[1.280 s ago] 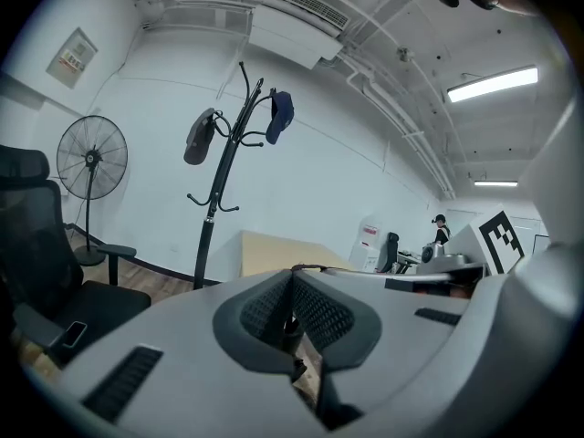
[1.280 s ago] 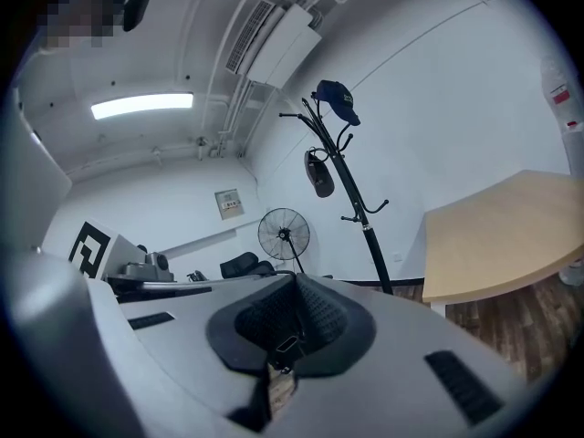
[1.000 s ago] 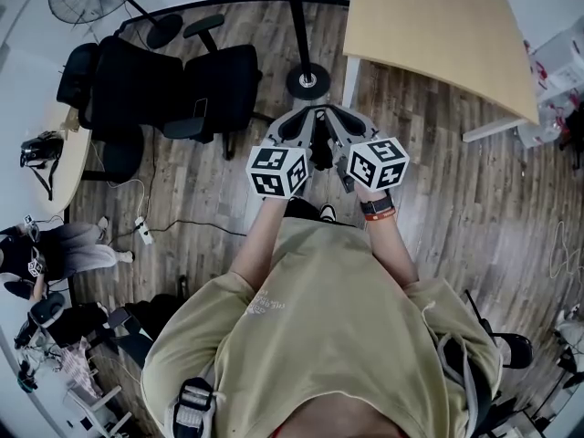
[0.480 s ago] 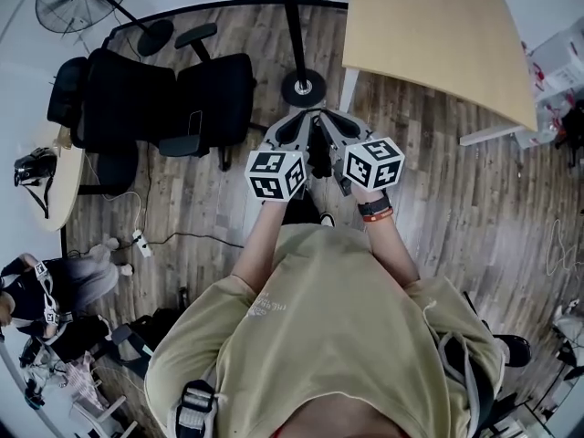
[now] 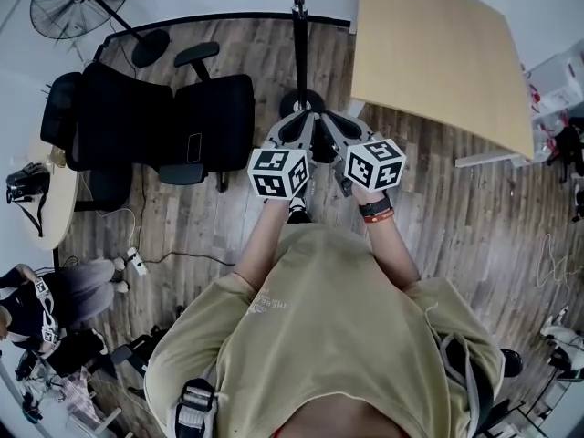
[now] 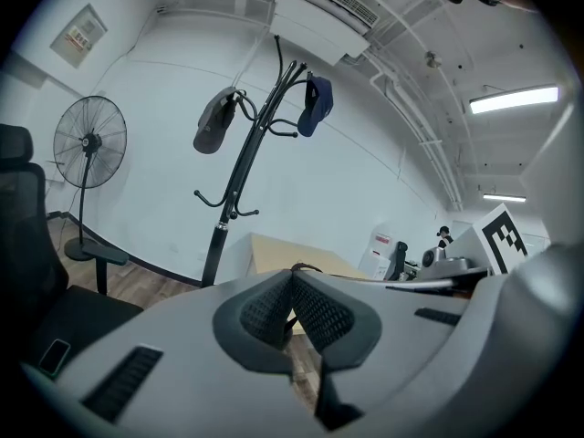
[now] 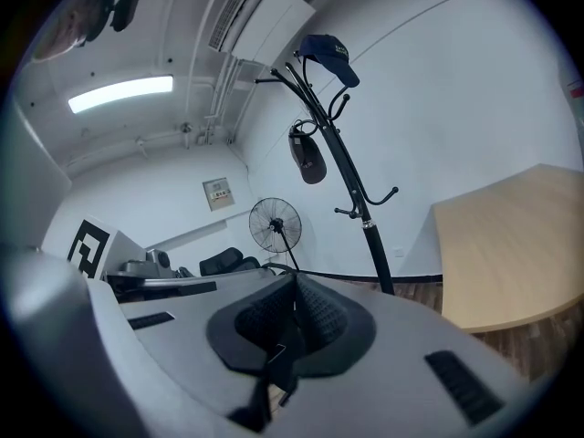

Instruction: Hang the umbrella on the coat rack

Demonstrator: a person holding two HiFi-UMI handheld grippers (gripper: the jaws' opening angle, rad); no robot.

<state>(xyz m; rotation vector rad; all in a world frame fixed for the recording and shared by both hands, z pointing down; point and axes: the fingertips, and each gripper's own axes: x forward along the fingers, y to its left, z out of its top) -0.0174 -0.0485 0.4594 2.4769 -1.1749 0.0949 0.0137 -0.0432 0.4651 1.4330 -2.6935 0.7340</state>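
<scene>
My forearms reach straight out from my chest, wrists side by side. My left gripper and right gripper angle inward until their tips nearly meet. The left's ribbed pads are pressed together on a thin cord showing at their tip. The right's pads are likewise closed, pinching a dark strap that hangs below them. The black folded umbrella shows only as a dark bundle between the two grippers, off the rack. Both tilt upward at the black metal pole coat rack, just ahead beside the light wooden table, with a dark blue cap on one hook.
</scene>
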